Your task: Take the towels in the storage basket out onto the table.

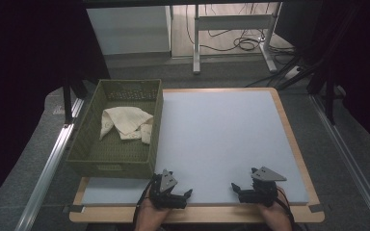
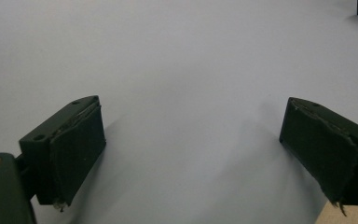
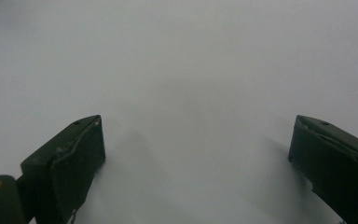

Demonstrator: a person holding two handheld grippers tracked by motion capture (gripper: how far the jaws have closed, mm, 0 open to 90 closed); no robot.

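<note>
The cream cloth (image 1: 125, 123) is lying crumpled inside the green woven basket (image 1: 155, 126), toward its far half, with one corner trailing toward the right wall. It is sitting loosely bunched rather than folded, so its edges are overlapping and it is hard to tell where one layer is ending and the next beginning. The basket is standing at the left side of the table, its right wall running along the left edge of the pale blue mat (image 1: 221, 139), probably so that the cloth can be lifted straight across onto the open mat.

Well apart from the cloth, at the near edge of the mat, the left gripper (image 1: 182, 195) is resting low with its jaws spread wide and nothing between them; in the left gripper view the left gripper (image 2: 193, 154) is facing bare mat. The right gripper (image 1: 238, 188) is sitting near the right end of the same edge, also gaping wide and holding nothing, and in the right gripper view the right gripper (image 3: 196, 163) is likewise looking over plain mat. Both appear to be parked side by side in a ready stance, pointing inward toward each other.

The person's hands are being cut off by the bottom edge of the high view. The basket's near inner wall is hiding part of its floor.
</note>
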